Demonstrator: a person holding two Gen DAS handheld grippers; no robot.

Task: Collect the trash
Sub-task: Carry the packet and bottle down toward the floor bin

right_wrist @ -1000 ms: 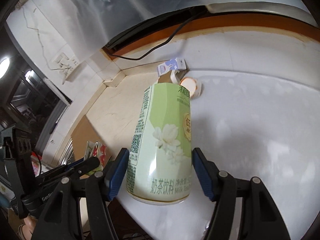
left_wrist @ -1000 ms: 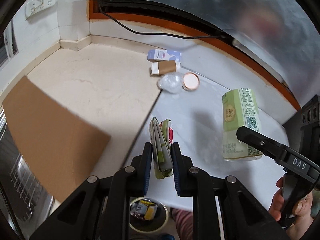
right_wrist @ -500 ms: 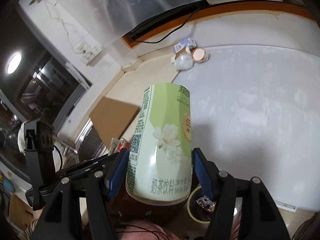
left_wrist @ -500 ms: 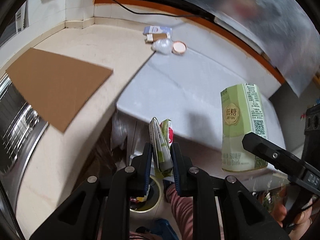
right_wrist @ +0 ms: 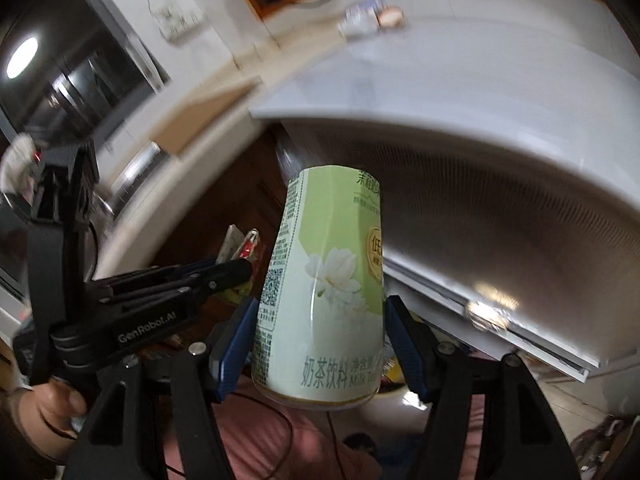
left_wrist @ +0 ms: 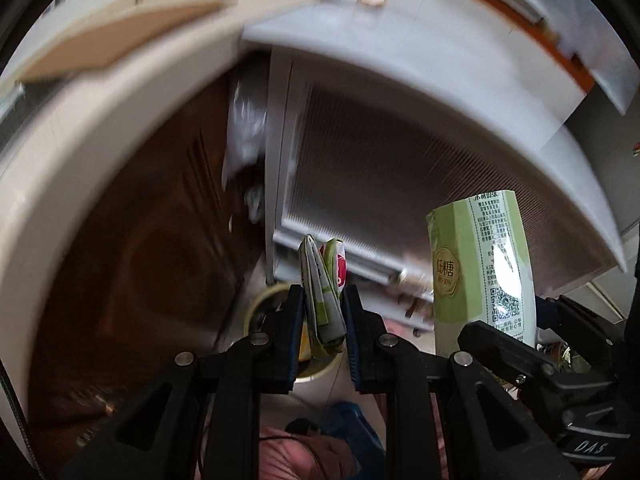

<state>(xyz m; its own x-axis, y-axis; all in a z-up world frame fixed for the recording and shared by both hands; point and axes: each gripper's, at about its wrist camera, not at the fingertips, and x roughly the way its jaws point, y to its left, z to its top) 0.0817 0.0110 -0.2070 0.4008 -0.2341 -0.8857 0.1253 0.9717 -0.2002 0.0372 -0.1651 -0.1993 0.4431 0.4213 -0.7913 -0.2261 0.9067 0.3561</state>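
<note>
In our left hand, the left gripper [left_wrist: 322,320] is clamped tight on a flattened, folded drink carton [left_wrist: 322,296], green and white with a red patch, which stands upright between the blue-padded fingers [left_wrist: 294,332]. Just below and behind those fingertips we see the rim of a pale round trash bin [left_wrist: 256,308], partly hidden by the gripper. In our right hand, the right gripper [right_wrist: 320,344] is closed on a tall light-green milk tea carton [right_wrist: 324,292] printed with a white flower, held upright near its base. Each gripper shows in the other's view, side by side and close together. Beyond both, a white appliance [right_wrist: 500,160] with a ribbed front curves overhead, beside a dark wooden cabinet front [left_wrist: 160,240]. Far off on the appliance's top, small blurred leftover items [right_wrist: 368,20] lie near the wall.
</note>
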